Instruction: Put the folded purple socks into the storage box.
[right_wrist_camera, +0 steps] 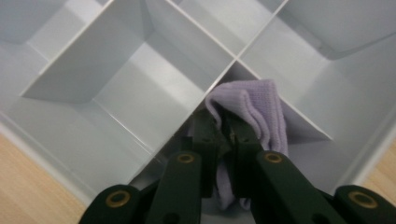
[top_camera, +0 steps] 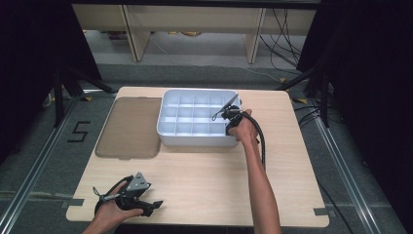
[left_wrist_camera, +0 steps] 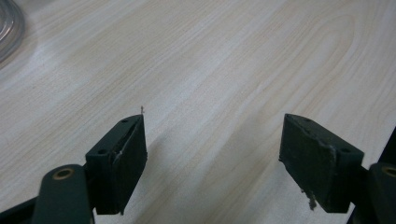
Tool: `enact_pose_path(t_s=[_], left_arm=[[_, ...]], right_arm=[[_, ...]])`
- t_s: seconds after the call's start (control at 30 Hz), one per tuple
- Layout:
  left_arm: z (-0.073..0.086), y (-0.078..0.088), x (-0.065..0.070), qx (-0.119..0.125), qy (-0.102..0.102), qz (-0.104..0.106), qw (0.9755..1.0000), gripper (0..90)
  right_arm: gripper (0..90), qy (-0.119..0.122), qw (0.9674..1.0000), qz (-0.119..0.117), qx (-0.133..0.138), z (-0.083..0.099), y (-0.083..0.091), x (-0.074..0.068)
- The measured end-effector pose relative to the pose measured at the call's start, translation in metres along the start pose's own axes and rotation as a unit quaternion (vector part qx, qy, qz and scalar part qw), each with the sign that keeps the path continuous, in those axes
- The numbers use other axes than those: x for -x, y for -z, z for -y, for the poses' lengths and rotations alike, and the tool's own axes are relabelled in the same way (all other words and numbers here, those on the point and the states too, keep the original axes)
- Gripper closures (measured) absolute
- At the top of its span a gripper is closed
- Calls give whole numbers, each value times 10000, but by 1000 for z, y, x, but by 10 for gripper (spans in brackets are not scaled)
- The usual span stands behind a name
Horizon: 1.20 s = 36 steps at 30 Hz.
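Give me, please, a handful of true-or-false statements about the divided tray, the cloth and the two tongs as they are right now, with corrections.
1. The right tongs are closed on a folded purple cloth. True.
2. The cloth is being held over a compartment of the white divided tray. True.
3. The left tongs grip a second cloth. False: their jaws stand wide apart with only bare wooden table between them.
4. The translucent lid sits on top of the tray. False: it lies flat on the table beside the tray, on the person's left.
5. The left tongs rest near the table's front edge, well away from the tray. True.
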<state>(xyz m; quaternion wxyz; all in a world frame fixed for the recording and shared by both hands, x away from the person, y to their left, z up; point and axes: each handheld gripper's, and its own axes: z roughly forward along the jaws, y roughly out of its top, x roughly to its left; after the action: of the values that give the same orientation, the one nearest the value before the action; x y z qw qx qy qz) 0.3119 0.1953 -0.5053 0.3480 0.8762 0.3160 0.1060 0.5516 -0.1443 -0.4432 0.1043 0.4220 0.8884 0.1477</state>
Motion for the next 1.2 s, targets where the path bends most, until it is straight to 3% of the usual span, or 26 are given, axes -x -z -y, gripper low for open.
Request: enact_pose_path(t_s=[0.1, 0.13, 0.23, 0.27, 0.4, 0.43, 0.47, 0.53, 0.57, 0.8, 0.83, 0.87, 1.03, 1.07, 1.13, 1.2], left_arm=[[1, -1, 1, 27, 155, -14, 9999, 223], [0, -1, -2, -18, -57, -62, 10000, 223], [0, -1, -2, -21, -78, -49, 10000, 223], [0, -1, 0, -32, 132, -1, 9999, 223], [1, -2, 0, -15, 100, -37, 9999, 223], [0, -1, 0, -52, 122, -9, 9999, 224], [1, -1, 0, -11, 124, -36, 9999, 224], [0, -1, 0, -18, 122, -23, 9999, 224], [0, 0, -2, -44, -51, -48, 10000, 224], [0, 0, -1, 25, 33, -26, 10000, 224], [0, -1, -1, 30, 33, -27, 10000, 224], [0, -1, -1, 27, 30, -28, 10000, 224], [0, 0, -2, 25, 5, -50, 10000, 224], [0, 0, -1, 31, 50, -60, 10000, 224], [0, 0, -3, 1, -54, -81, 10000, 224], [0, 0, -1, 22, 77, -35, 10000, 223]], right_arm=[[791, 28, 9998, -27, 215, 2, 11, 7], [784, -125, 9997, -102, 190, 3, 14, 6], [757, -113, 9991, -79, 390, 5, 29, 11], [755, -158, 9988, -154, 438, 6, 34, 12], [753, -254, 9974, -143, 655, 9, 49, 11], [753, -166, 9969, -110, 757, 10, 51, 13], [753, -274, 9970, -199, 698, 11, 54, 12], [753, -186, 9966, -111, 792, 13, 56, 13], [753, -229, 9963, -92, 829, 14, 59, 12], [739, -160, 9938, -131, 1095, 18, 71, 10], [738, -237, 9937, -151, 1087, 19, 73, 7], [736, -136, 9933, -137, 1135, 19, 74, 8], [705, -180, 9930, -245, 1140, 23, 76, 4], [694, -128, 9929, -179, 1173, 24, 76, 4], [680, -146, 9923, -239, 1204, 26, 75, 4], [649, -118, 9918, -188, 1259, 28, 74, 5]])
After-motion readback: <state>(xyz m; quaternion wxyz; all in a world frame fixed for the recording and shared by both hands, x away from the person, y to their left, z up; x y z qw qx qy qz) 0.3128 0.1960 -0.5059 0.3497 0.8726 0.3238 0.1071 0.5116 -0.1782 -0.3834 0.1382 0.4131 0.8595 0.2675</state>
